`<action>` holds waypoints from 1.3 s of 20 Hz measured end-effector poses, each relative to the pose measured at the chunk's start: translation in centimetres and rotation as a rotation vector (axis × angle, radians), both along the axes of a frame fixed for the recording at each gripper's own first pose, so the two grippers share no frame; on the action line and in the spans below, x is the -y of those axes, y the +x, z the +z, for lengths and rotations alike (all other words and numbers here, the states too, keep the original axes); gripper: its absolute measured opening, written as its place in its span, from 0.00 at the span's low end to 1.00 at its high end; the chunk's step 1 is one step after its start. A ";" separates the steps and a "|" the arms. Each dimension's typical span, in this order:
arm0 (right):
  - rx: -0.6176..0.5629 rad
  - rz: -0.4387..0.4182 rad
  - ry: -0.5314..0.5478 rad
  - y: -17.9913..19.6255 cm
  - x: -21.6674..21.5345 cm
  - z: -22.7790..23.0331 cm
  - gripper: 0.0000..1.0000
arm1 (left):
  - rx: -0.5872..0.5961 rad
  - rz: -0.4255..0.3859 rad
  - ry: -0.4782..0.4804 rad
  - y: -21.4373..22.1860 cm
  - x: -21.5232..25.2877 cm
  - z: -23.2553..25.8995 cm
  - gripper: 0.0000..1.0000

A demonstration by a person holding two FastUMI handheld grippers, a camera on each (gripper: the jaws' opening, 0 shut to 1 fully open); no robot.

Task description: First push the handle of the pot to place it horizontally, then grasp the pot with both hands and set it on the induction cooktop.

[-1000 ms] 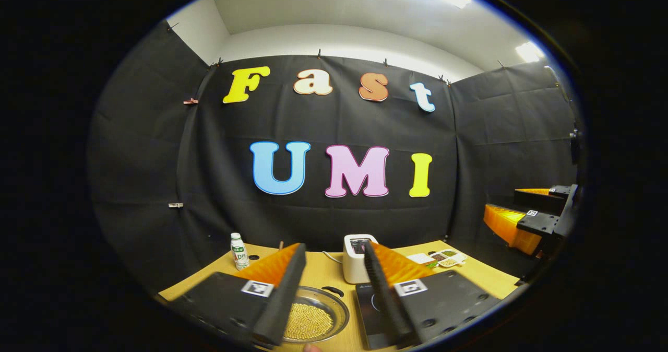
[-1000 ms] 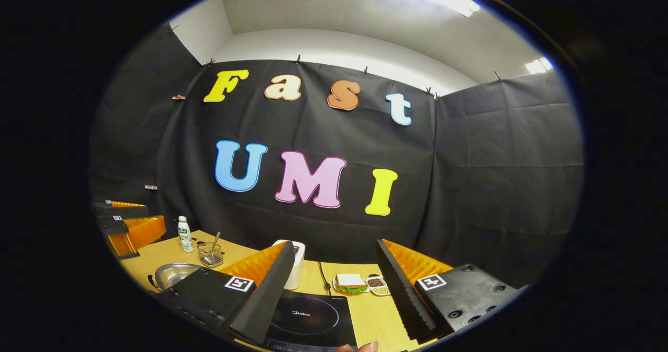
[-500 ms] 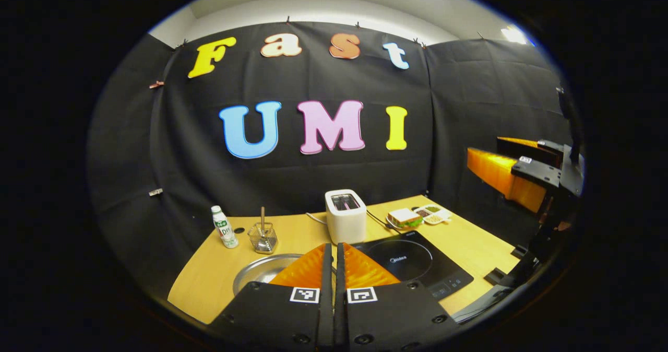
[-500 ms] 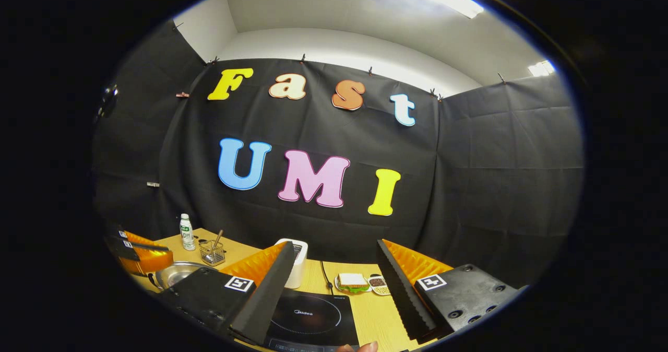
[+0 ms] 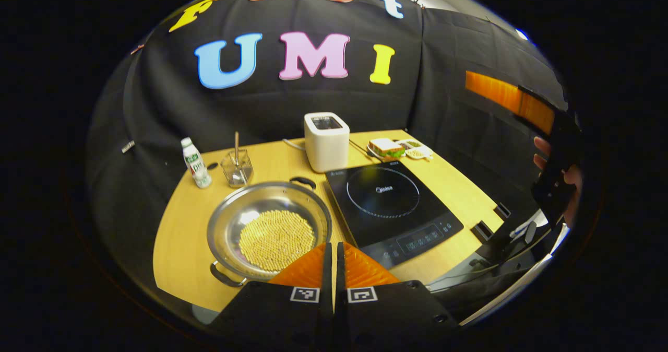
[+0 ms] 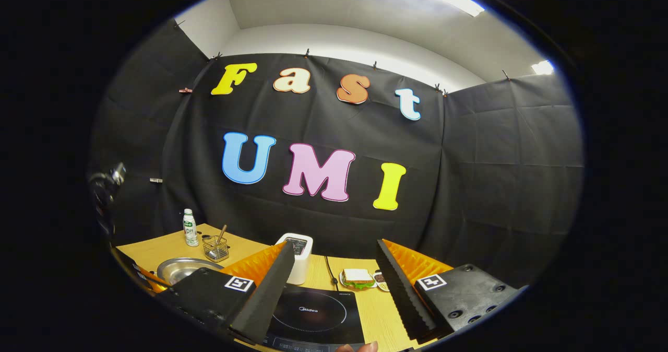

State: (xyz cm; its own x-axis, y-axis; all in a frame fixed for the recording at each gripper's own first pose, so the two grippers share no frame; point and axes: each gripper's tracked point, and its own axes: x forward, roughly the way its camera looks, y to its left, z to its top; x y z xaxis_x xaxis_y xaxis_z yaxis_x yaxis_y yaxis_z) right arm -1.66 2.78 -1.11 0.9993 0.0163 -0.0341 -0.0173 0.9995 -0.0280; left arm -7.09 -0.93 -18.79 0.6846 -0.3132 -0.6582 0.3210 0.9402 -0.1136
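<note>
I am holding my left gripper (image 5: pixel 334 253) with its fingers pressed together on nothing, hanging over the near edge of the wooden table (image 5: pixel 180 226). The steel pot (image 5: pixel 269 229) of yellow grains is sitting just left of the black induction cooktop (image 5: pixel 389 203), its handles lying near-left and far-right. My right gripper (image 6: pixel 334 284) is gaping wide above the cooktop's near side.

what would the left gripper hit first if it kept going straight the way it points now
Probably the pot: the shut left gripper points down at its near right rim, close to the induction cooktop. Depth is unclear, so it might meet the table between them.
</note>
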 end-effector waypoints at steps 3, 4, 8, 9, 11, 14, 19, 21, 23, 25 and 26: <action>-0.014 0.004 -0.005 0.3 -0.3 -0.6 0.97 | -0.159 0.003 -0.043 -1.5 -1.3 -3.1 0.05; -0.017 0.006 -0.007 0.4 -0.3 -0.6 0.98 | -0.201 0.013 -0.052 -1.7 -2.1 -4.0 0.05; -0.034 0.020 -0.011 0.8 -0.8 -1.2 0.97 | -0.360 0.038 -0.113 -2.3 -4.4 -6.9 0.05; -0.037 0.022 -0.013 0.9 -0.8 -1.3 0.97 | -0.393 0.046 -0.106 -2.2 -5.5 -7.6 0.05; -0.044 0.023 -0.019 1.0 -0.6 -1.6 0.97 | -0.457 0.072 -0.079 -2.1 -7.5 -8.9 0.05; -0.056 0.024 -0.018 1.2 -0.4 -2.0 0.98 | -0.537 0.096 -0.035 -1.6 -10.0 -10.7 0.05; -0.063 0.000 -0.018 1.8 0.6 -2.4 0.98 | -0.569 0.098 0.036 0.3 -12.8 -12.4 0.05; -0.066 -0.007 -0.017 1.9 0.8 -2.6 0.98 | -0.573 0.103 0.061 0.4 -13.5 -12.9 0.05; -0.069 -0.015 -0.018 2.1 1.1 -2.7 0.98 | -0.577 0.106 0.043 0.7 -13.6 -13.1 0.05; -0.069 -0.020 -0.020 2.2 1.3 -2.8 0.98 | -0.578 0.115 0.038 0.7 -13.9 -13.0 0.05; -0.070 -0.022 -0.020 2.2 1.3 -2.8 0.98 | -0.576 0.119 0.046 0.8 -14.3 -13.0 0.05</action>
